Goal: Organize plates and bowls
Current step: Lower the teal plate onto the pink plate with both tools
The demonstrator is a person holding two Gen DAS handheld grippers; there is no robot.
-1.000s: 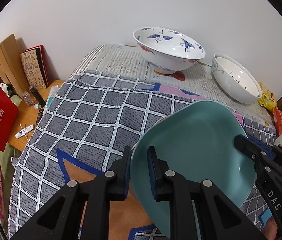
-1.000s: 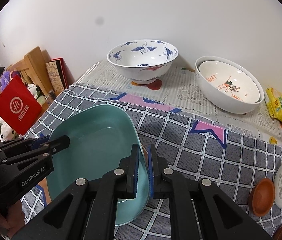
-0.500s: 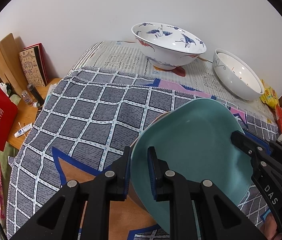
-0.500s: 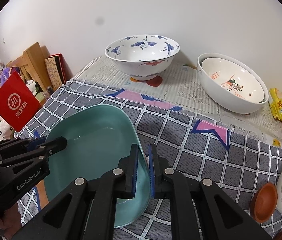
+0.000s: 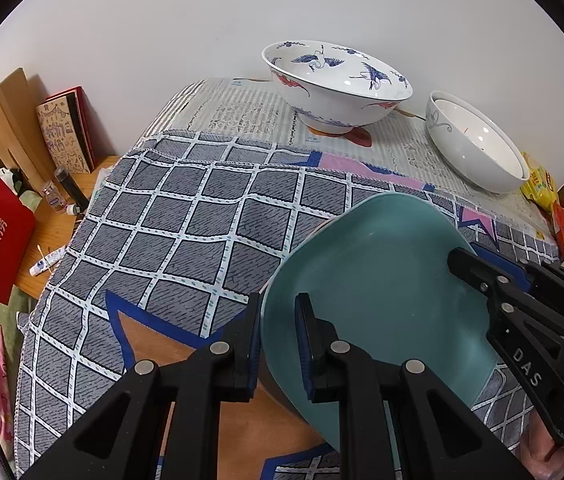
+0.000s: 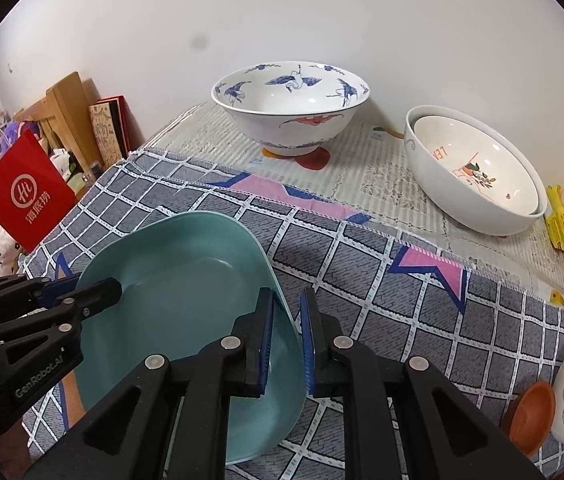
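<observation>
Teal plate (image 5: 382, 280) hung tilted above the checked cloth (image 5: 169, 224); we had our left gripper (image 5: 277, 342) and right gripper (image 6: 286, 344) each clamped on opposite rims, its near edge and underside hidden behind the fingers.

Two matt black plastic two-finger grippers are seen, built from angular, open-framed links joined by round silver rivets. The left gripper (image 5: 277, 340) is faced with blue pads (image 5: 306, 344) on the inner side of its fingers, and "GenRobot.AI" is printed in white on its body. The right gripper (image 6: 286, 340) carries the same blue pads (image 6: 265, 340), and white letters "DAS" are read on its side
</observation>
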